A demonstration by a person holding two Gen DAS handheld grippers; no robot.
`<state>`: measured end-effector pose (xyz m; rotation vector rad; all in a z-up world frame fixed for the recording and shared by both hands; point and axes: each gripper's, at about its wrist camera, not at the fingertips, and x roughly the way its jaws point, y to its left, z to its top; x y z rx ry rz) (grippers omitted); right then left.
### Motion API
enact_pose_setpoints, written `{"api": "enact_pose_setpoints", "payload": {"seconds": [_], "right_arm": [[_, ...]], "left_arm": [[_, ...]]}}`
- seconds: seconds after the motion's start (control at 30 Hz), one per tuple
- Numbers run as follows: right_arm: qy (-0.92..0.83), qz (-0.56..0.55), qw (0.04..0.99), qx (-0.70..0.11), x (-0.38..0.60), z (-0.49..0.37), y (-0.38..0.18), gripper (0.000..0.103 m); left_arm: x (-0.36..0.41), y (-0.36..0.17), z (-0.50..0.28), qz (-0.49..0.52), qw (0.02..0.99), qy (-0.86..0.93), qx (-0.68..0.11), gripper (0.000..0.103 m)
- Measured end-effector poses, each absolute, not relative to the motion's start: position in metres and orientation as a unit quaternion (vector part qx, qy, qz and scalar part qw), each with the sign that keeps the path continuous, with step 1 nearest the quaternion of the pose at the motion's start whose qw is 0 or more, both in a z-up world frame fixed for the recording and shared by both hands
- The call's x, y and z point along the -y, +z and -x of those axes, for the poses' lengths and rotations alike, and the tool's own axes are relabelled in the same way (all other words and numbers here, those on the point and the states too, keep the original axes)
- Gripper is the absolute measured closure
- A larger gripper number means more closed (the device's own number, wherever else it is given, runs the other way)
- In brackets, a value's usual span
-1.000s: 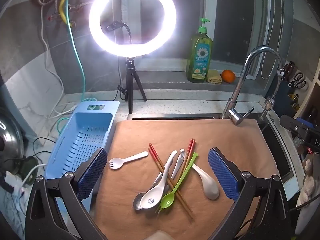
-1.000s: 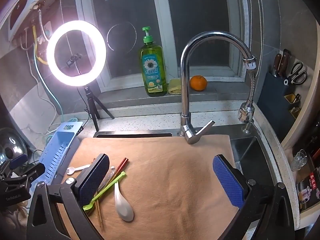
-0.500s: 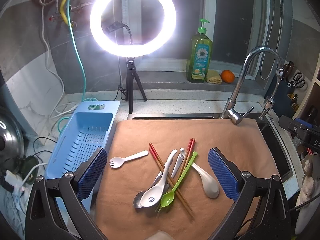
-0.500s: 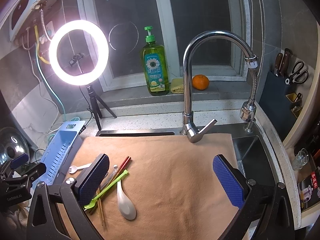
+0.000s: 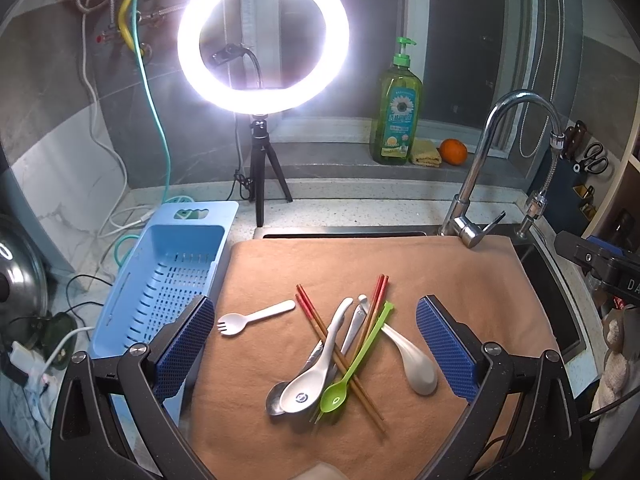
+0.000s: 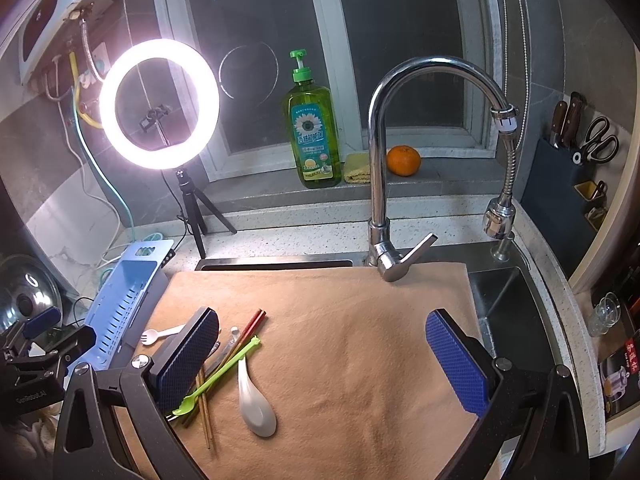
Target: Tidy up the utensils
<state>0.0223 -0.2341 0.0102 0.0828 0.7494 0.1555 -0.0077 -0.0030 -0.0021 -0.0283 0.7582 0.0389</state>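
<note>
A heap of utensils lies on the tan cloth (image 5: 440, 272): a green spoon (image 5: 352, 364), a white soup spoon with a logo (image 5: 316, 372), a metal spoon (image 5: 276, 398), red-tipped chopsticks (image 5: 320, 324) and a plain white soup spoon (image 5: 412, 356). A white spork (image 5: 252, 318) lies apart to their left. My left gripper (image 5: 314, 346) is open, held above the heap with nothing in it. My right gripper (image 6: 322, 354) is open over the cloth, right of the white soup spoon (image 6: 254, 400); its left finger hides part of the heap. The blue strainer basket (image 5: 168, 276) sits left of the cloth.
A chrome faucet (image 6: 384, 168) rises behind the cloth, with open sink (image 6: 508, 304) to the right. A ring light on a tripod (image 5: 262, 40), a green soap bottle (image 5: 396, 112) and an orange (image 5: 453, 151) stand at the back. Cables and a pot lid (image 5: 16, 276) lie left.
The right wrist view has drifted slightly, so the utensils sit a little further right in it. The left gripper and the utensils have hardly moved.
</note>
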Motion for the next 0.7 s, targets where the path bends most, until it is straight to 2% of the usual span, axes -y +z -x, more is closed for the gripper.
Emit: {"api": "enact_pose_setpoints", "payload": {"seconds": [0.7], "right_arm": [[0.078, -0.043, 0.924, -0.372, 0.2337, -0.0276, 0.0065, 0.001]], "left_arm": [[0.0071, -0.0015, 0.0059, 0.01, 0.928, 0.015, -0.373, 0.002]]}}
